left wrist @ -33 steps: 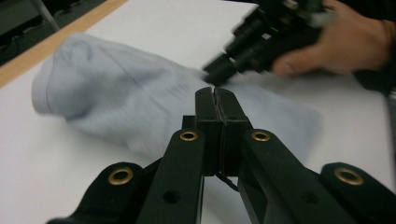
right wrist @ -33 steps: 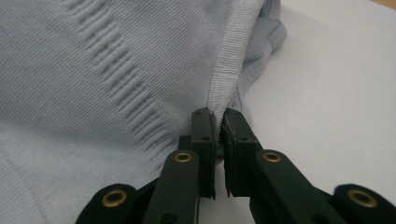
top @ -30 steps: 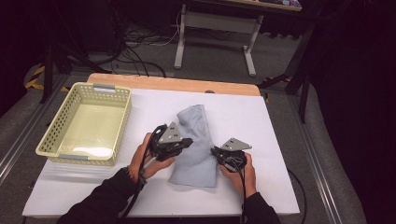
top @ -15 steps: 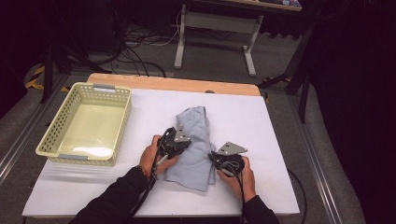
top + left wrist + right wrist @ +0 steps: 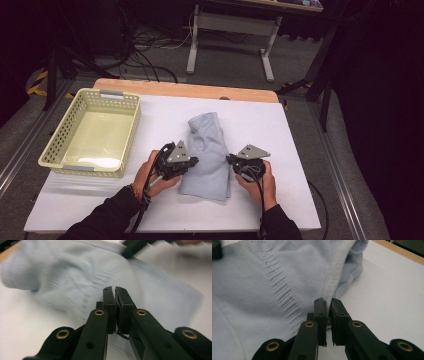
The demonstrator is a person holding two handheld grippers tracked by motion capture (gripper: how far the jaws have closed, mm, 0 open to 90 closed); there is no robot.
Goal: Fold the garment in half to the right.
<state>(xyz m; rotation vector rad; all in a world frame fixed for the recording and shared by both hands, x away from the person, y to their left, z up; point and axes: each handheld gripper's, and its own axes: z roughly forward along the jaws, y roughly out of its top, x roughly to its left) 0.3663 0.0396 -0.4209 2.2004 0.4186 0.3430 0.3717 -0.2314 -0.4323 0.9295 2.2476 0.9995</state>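
A light blue knitted garment (image 5: 210,142) lies folded lengthwise in the middle of the white table (image 5: 300,135). My left gripper (image 5: 192,161) sits at the garment's near left edge, its jaws shut with a thin edge of the cloth (image 5: 75,272) pinched between them (image 5: 115,288). At the near right edge my right gripper (image 5: 231,160) is shut on the ribbed hem (image 5: 331,277), which runs up from between its fingertips (image 5: 327,300). A hand holds each gripper low over the table.
A pale yellow plastic basket (image 5: 131,135) stands on the table's left side, close to the left hand. The table's wooden far edge (image 5: 190,90) lies behind the garment. Cables and metal table legs (image 5: 267,55) occupy the dark floor beyond.
The left gripper has sunk a little and come toward the near left with the cloth's edge. The garment's near part has drawn in slightly. The right gripper has stayed put.
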